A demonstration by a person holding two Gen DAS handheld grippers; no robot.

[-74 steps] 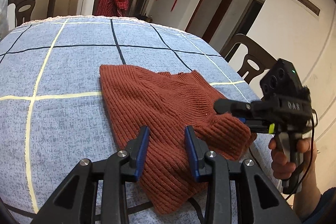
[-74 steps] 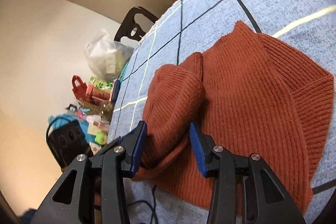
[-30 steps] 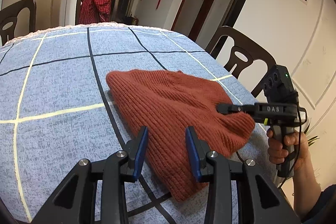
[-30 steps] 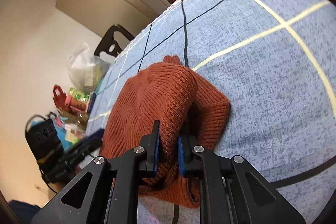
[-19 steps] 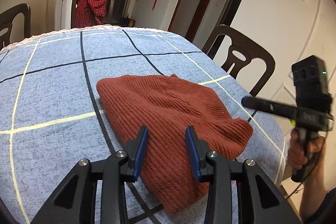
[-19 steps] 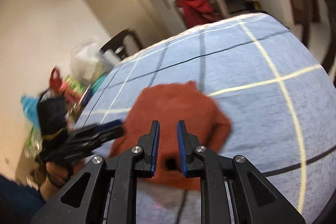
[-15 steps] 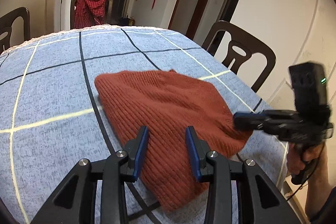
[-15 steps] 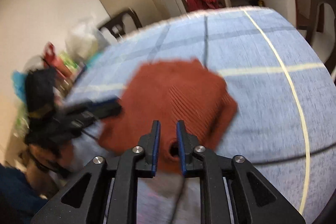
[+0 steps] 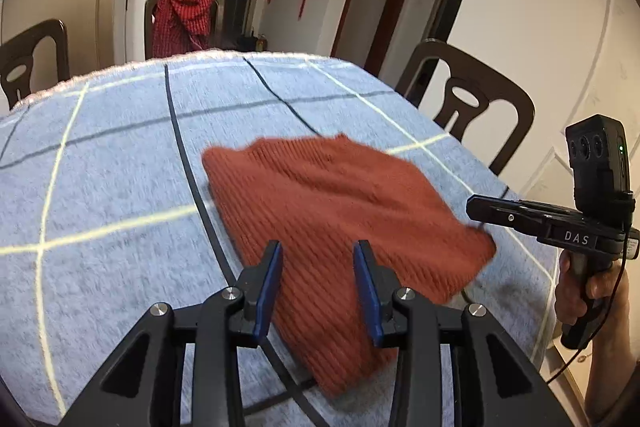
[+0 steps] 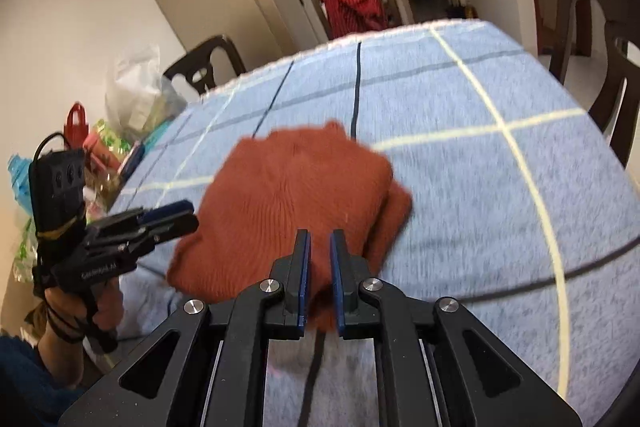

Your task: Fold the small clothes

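Worktop under a pale blue cloth with a dark and cream grid [image 9: 100, 187] was the base; everything else is placed relative to it. Rust-red ribbed knit garment [image 9: 340, 203] lay flat on the worktop's near right part, doubled over into a rough wedge, one corner close to the right edge. My read: it sat there so both hands could reach it from the near side.

Left hand-held gripper [image 9: 316, 279] hung above the garment's near edge, blue pads partly apart, nothing between them, no contact visible. Likely lined up for the next pinch.

Right hand-held gripper [image 10: 319, 279] hung over the near right corner of the worktop, above the garment's folded edge; its jaws were closing to a narrow slit, with no knit caught between the pads. Judging by that, the fold was laid down and this side was free.

Next fold not yet started.
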